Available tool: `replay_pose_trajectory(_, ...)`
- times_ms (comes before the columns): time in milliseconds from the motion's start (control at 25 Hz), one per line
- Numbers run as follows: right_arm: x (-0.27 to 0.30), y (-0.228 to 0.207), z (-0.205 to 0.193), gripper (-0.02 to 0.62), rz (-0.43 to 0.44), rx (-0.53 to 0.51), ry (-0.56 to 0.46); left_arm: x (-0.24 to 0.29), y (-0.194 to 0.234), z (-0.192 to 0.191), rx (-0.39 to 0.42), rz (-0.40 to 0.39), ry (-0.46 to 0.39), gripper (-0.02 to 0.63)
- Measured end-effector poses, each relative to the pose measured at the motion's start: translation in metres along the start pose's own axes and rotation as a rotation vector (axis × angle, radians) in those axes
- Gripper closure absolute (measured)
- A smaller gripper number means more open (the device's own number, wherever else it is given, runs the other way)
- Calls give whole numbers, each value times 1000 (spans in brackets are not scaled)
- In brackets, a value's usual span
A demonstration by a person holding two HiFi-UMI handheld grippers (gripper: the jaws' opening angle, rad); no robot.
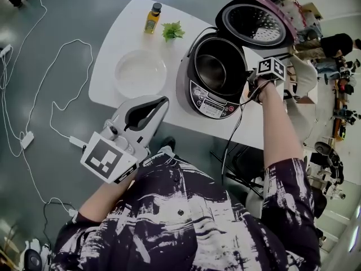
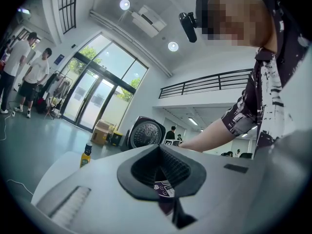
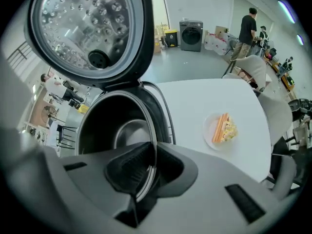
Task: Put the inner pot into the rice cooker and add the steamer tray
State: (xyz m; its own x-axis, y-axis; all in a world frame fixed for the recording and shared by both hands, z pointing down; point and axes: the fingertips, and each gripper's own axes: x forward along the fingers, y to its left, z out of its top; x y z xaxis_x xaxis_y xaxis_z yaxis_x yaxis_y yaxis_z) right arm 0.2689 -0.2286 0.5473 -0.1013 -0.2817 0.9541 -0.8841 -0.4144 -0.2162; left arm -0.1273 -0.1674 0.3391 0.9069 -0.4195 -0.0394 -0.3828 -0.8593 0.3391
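Holds the left claw (image 1: 163, 102) pressed together and empty, just off the desk (image 1: 121, 35). Has the steamer tray (image 1: 140, 72) flat on the desk, left of the open rice cooker (image 1: 210, 100). Pinches the rim of the pot (image 1: 214, 66), seated inside the cooker, with the right claw (image 1: 249, 79).

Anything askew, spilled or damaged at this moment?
Nothing stands out. The inner pot is in the open rice cooker, its rim pinched by the right gripper; the steamer tray lies flat on the table, the bottle upright. No spills.
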Motion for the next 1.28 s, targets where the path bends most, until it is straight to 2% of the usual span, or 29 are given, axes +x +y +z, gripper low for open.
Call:
replay_pose_trajectory(480, -13, 4, -3, 558, 65, -45, -11, 1, -7, 1, 7, -11, 1, 601)
replay_pose_trajectory(680, -18, -3, -5, 566, 74, -13, -22, -1, -12, 5, 16, -16, -6, 601)
replay_pose_trajectory(840, -32, -2, -2, 581, 50, -91, -53, -4, -15, 9, 26, -22, -12, 601)
replay_pose_trajectory(920, -43, 6, 4, 581, 76, -120, -97, -6, -17, 9, 28, -25, -12, 601)
replay_pose_trajectory(1040, -72, 51, 14, 583, 193, -220, -213, -8, -22, 7, 50, -31, -7, 601)
replay_pose_trajectory(1160, -116, 141, 12, 585, 320, -467, -337, -9, -29, 6, 89, -42, 4, 601)
replay_pose_trajectory(1280, -139, 255, -9, 584, 477, -744, -384, -14, -32, 7, 120, -49, -1, 601)
